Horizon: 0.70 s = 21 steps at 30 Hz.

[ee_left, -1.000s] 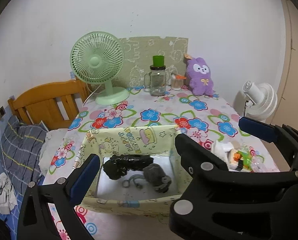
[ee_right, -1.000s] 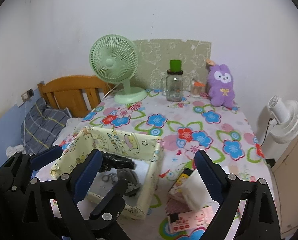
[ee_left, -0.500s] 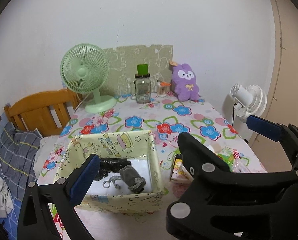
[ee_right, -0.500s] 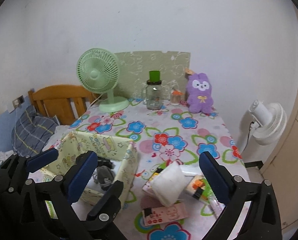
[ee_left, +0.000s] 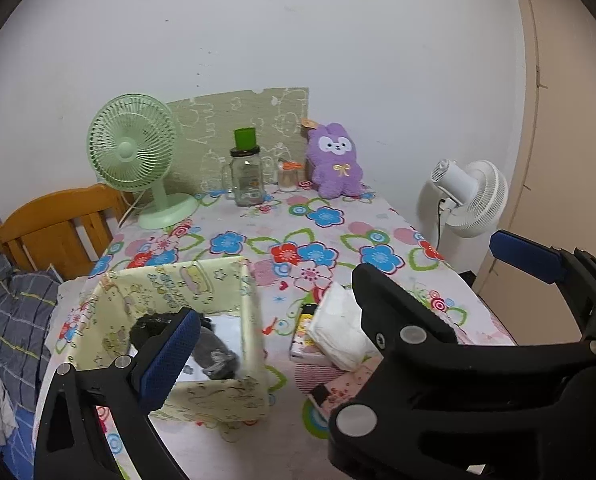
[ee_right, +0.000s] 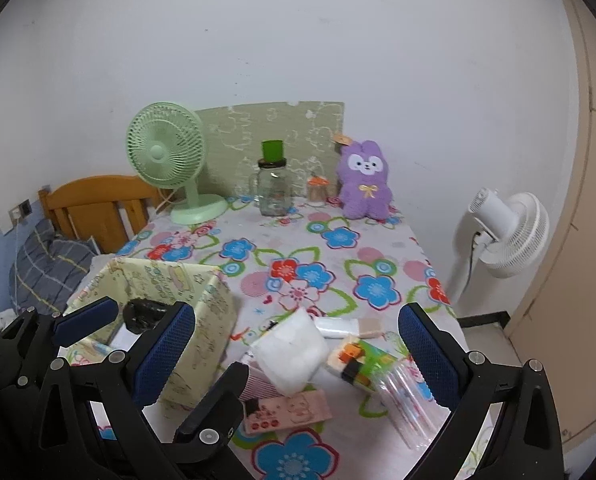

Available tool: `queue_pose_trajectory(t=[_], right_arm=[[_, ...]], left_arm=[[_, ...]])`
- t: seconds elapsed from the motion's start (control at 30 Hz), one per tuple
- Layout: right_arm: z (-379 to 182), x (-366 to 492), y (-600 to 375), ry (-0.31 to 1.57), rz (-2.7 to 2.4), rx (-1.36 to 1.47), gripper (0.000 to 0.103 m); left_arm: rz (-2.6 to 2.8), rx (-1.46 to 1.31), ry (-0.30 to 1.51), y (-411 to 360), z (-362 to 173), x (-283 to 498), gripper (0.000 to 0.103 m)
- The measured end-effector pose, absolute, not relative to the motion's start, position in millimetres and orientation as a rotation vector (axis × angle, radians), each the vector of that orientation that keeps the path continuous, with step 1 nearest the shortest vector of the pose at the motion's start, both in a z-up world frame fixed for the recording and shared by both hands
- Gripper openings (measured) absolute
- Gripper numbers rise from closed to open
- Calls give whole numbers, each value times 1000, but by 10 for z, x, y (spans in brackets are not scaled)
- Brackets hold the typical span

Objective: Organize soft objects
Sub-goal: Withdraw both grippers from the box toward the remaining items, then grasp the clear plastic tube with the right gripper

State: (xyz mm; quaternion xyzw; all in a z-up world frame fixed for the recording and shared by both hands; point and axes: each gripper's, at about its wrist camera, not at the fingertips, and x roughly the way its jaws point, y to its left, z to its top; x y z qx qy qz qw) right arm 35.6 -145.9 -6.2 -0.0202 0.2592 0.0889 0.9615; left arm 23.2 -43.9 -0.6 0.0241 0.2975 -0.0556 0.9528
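A pale yellow fabric box (ee_left: 250,320) (ee_right: 214,308) stands at the table's near left. A black soft item (ee_left: 146,328) (ee_right: 142,316) and a grey one (ee_left: 214,352) lie inside it. A white soft pad (ee_left: 337,332) (ee_right: 290,352) lies to its right on flat packets. A purple plush bunny (ee_left: 333,164) (ee_right: 363,184) sits at the back. My left gripper (ee_left: 337,316) is open and empty, above the box's right wall. My right gripper (ee_right: 298,348) is open and empty, held over the white pad.
A green desk fan (ee_left: 138,160), a glass jar with a green cap (ee_left: 248,176) and a small jar (ee_right: 317,192) stand at the back. Packets, a green carton (ee_right: 361,360) and a clear tube pack (ee_right: 405,404) lie near the front. A white fan (ee_right: 505,232) stands right; a wooden bed frame (ee_left: 54,228) left.
Both grippers have moved right and back from the box. The white pad and packets have come into fuller view. Both stay open and empty.
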Motion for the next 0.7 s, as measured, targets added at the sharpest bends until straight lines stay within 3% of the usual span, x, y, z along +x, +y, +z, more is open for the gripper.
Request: queue_pose_trajectory(t=[0.7], right_arm=[[-535,426,-1979,540,123,-31,101]], left_arm=[[-184,78,642,-971,-454,340,101]])
